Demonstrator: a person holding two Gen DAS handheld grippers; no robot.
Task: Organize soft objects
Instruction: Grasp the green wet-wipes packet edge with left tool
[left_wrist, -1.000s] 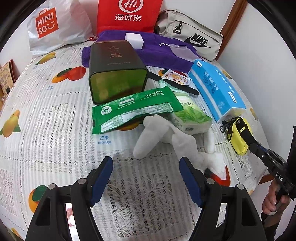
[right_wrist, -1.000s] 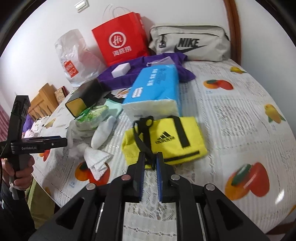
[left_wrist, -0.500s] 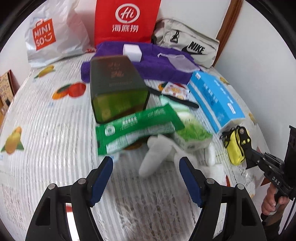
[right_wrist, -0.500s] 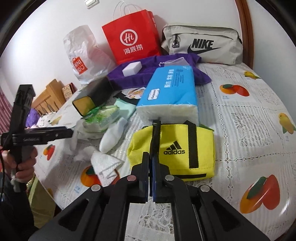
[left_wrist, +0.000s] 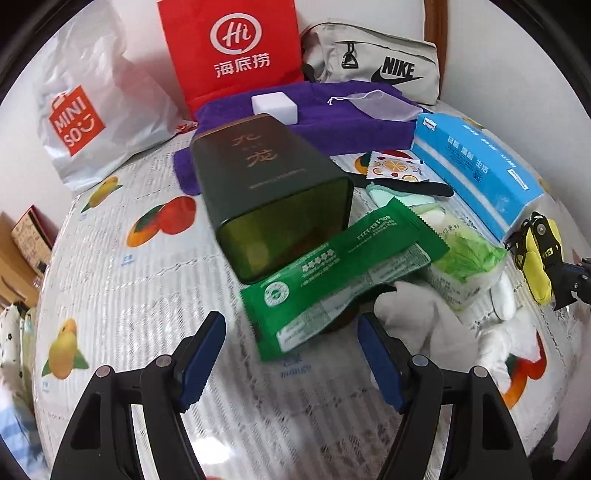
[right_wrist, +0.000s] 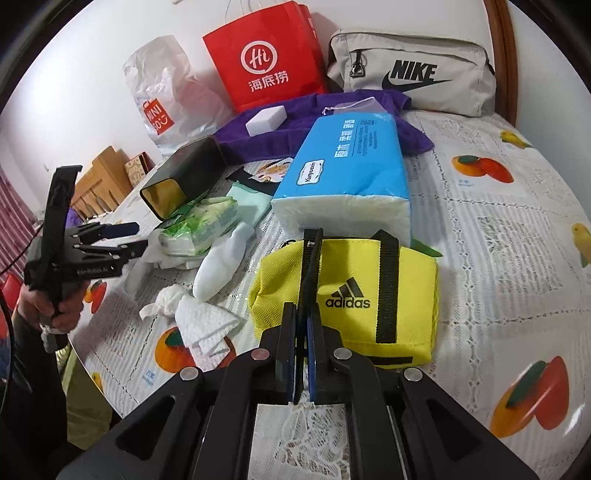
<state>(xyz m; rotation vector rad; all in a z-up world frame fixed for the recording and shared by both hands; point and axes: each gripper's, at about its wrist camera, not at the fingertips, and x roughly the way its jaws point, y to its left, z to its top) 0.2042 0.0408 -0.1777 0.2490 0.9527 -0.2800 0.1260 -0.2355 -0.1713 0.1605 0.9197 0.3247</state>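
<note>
Table (right_wrist: 517, 229) w/ fruit-print cloth carries the lot. Far side: red Hi bag (right_wrist: 266, 55) and grey Nike pouch (right_wrist: 413, 70). Mid: blue tissue pack (right_wrist: 351, 166), w/ dark tin (left_wrist: 266, 184) on its side to the left. Yellow adidas bag (right_wrist: 369, 295) sits just near of the tissue pack; right gripper (right_wrist: 302, 354) is clamped on its black strap (right_wrist: 308, 273) (jaws nearly touching). Green sachet (left_wrist: 340, 269) lies just far of the left gripper (left_wrist: 291, 358), whose jaws gape wide, holding nothing. White sock (right_wrist: 221, 266) lies left of the yellow bag.
</note>
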